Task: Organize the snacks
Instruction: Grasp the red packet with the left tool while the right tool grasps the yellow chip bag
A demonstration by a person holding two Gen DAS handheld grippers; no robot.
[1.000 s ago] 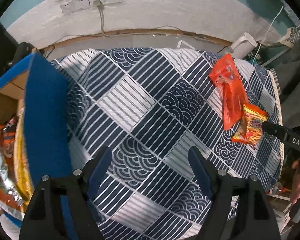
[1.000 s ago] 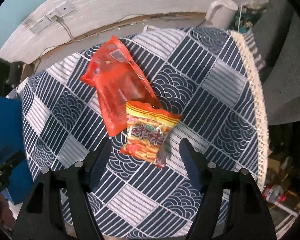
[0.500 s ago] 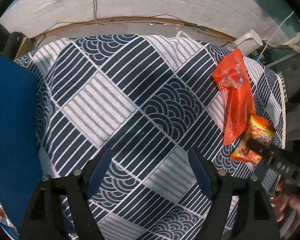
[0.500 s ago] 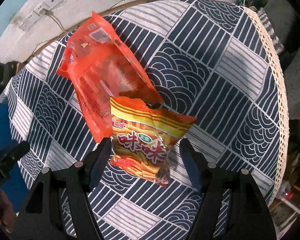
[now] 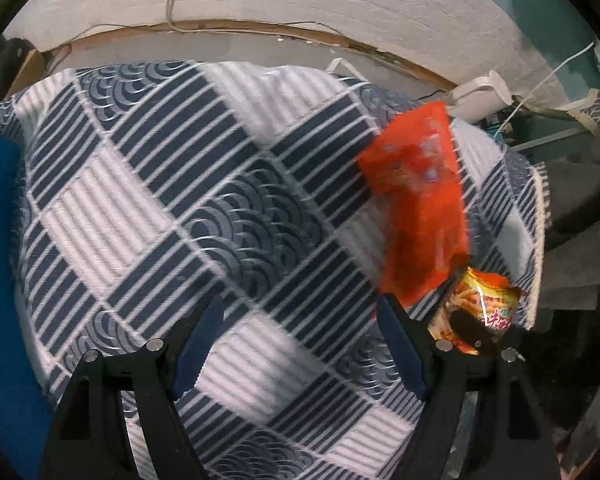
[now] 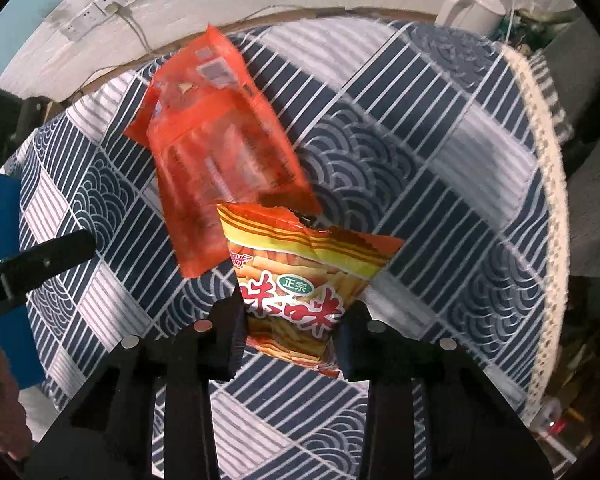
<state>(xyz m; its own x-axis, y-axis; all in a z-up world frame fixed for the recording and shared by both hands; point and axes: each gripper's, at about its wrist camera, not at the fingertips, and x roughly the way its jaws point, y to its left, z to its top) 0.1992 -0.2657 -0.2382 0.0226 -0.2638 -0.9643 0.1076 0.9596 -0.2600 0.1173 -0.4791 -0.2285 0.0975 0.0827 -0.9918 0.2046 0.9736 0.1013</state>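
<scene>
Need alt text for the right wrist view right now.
The right gripper is closed on a yellow snack bag, whose top overlaps a red-orange snack bag lying on the navy patterned tablecloth. A white kettle stands behind.

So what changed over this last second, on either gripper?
The right gripper came down onto the yellow snack bag and narrowed its fingers from wide open to either side of the bag's lower half, apparently pinching it. The left gripper swung rightward away from the blue box, toward the red snack bag. Unchanged: left fingers open and empty, both bags overlapping on the patterned tablecloth.
</scene>
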